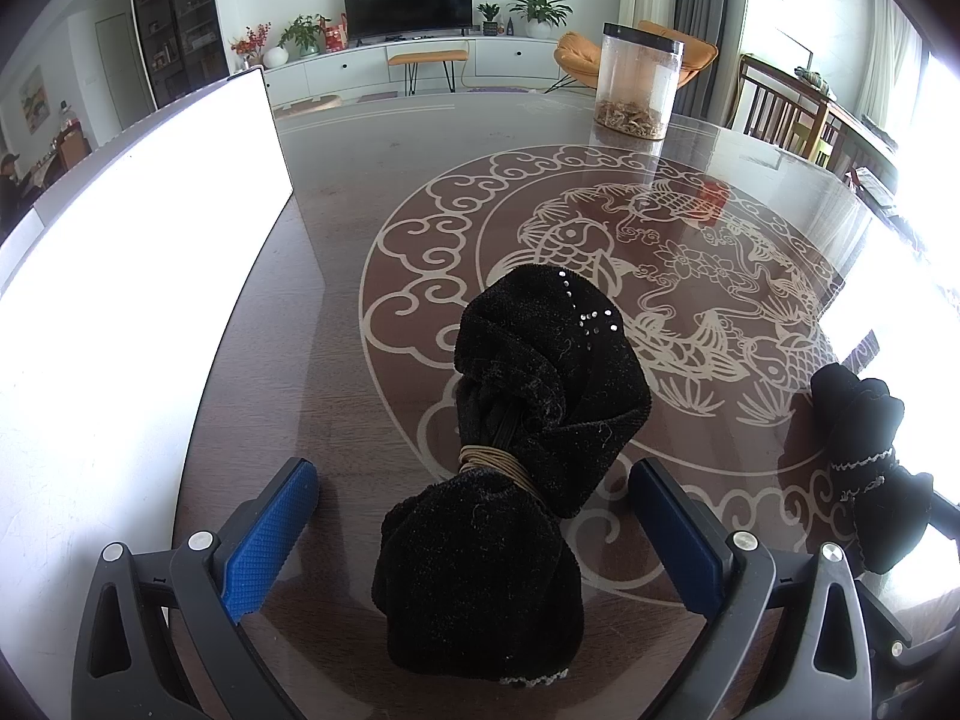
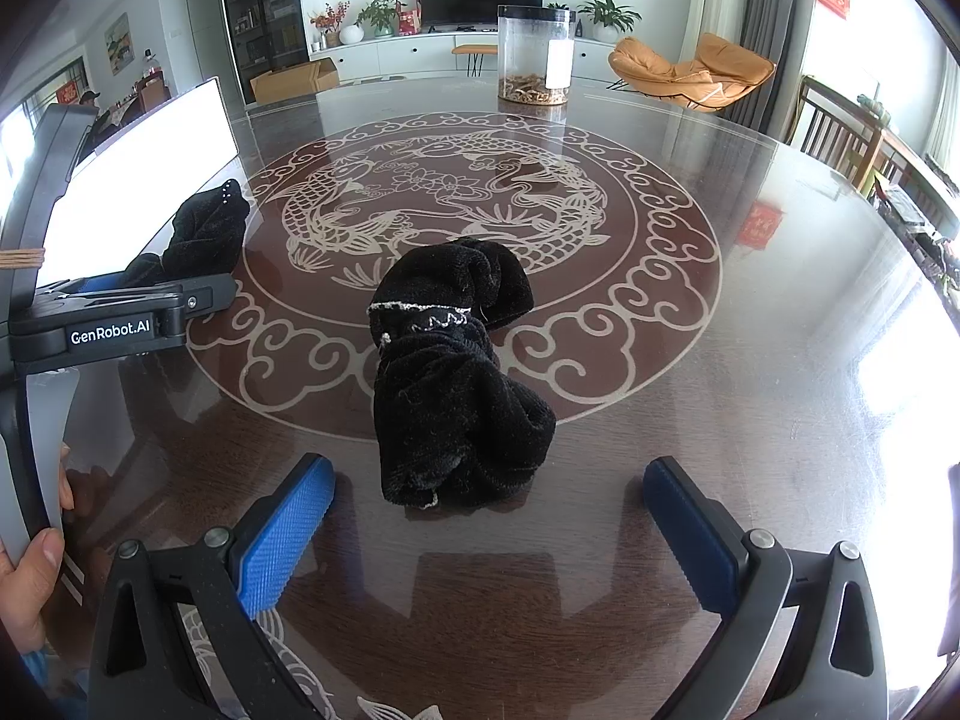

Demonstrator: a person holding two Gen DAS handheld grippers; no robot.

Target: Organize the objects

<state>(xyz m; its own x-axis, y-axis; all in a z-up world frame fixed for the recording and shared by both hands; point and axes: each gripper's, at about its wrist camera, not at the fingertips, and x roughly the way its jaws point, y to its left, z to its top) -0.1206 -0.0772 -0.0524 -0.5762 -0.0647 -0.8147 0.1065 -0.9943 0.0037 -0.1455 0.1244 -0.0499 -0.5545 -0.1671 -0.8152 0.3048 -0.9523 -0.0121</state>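
Both the left gripper and right gripper are gaping wide. Each is facing a black velvet bundle lying on the koi-patterned glass table; pads closing there are risking slips on loose plush.

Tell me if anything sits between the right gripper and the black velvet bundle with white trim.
Nothing visible does. The right gripper is open, and only bare glass tabletop separates it from the black velvet bundle with white trim.

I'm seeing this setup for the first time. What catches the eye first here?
Two black velvety bundles lie on the glossy table with its fish-and-cloud medallion: the tan-corded bundle before the open left gripper, the white-trimmed bundle before the open right gripper. A clear jar stands at the far edge.
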